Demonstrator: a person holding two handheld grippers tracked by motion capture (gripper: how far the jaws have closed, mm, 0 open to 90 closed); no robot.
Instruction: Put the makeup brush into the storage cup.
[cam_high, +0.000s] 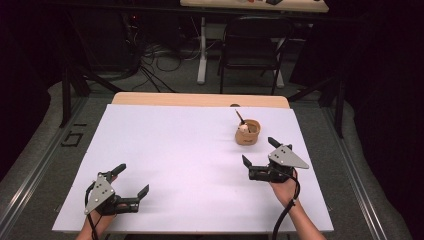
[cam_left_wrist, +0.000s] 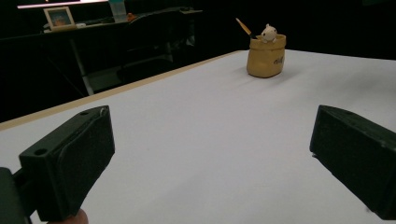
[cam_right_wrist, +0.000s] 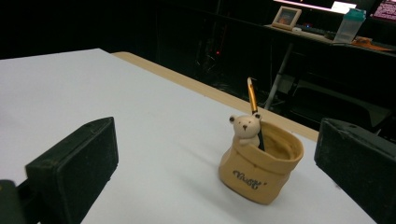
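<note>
Right tongs (cam_high: 261, 151) wide open, empty, near the pen holder (cam_right_wrist: 261, 168); should straddle it squarely, clear of the pen (cam_right_wrist: 252, 100); left tongs (cam_high: 134, 179) open, idle.

High view overhead, facing forward; both claw views low, sharing the pen pot (cam_high: 247, 133).

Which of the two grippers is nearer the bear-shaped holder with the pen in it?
The right gripper: it sits just in front of the holder, while the left gripper rests far off at the sheet's near left.
</note>
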